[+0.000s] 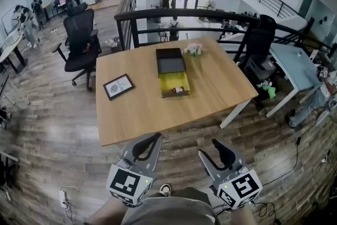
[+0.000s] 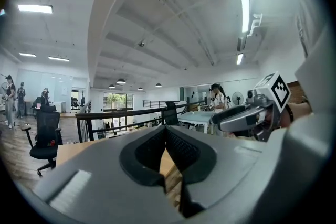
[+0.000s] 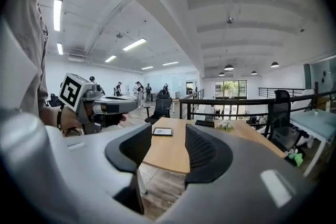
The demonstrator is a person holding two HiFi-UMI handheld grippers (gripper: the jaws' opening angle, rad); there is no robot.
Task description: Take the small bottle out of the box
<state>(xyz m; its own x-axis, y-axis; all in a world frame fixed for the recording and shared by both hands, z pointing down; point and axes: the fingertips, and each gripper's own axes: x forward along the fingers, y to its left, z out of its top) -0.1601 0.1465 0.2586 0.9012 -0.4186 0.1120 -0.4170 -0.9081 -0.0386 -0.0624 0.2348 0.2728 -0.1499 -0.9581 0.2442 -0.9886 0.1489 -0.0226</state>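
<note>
An opened box (image 1: 173,83) with a yellow inside and a black lid folded back lies on the wooden table (image 1: 137,113). The small bottle (image 1: 179,90) lies at the box's near end. Both grippers hang in front of the table's near edge, well short of the box. My left gripper (image 1: 157,137) has its fingertips together and nothing between them; in the left gripper view (image 2: 166,129) the tips meet. My right gripper (image 1: 209,148) stands open and empty, with the table (image 3: 168,152) showing between its pads (image 3: 202,152). The box (image 3: 205,124) is far ahead.
A framed picture (image 1: 118,86) lies left of the box and a small bunch of flowers (image 1: 193,49) stands at its far right. Beyond the table are a black office chair (image 1: 80,39), a black railing (image 1: 184,13), a second desk (image 1: 292,68) and people at the far left.
</note>
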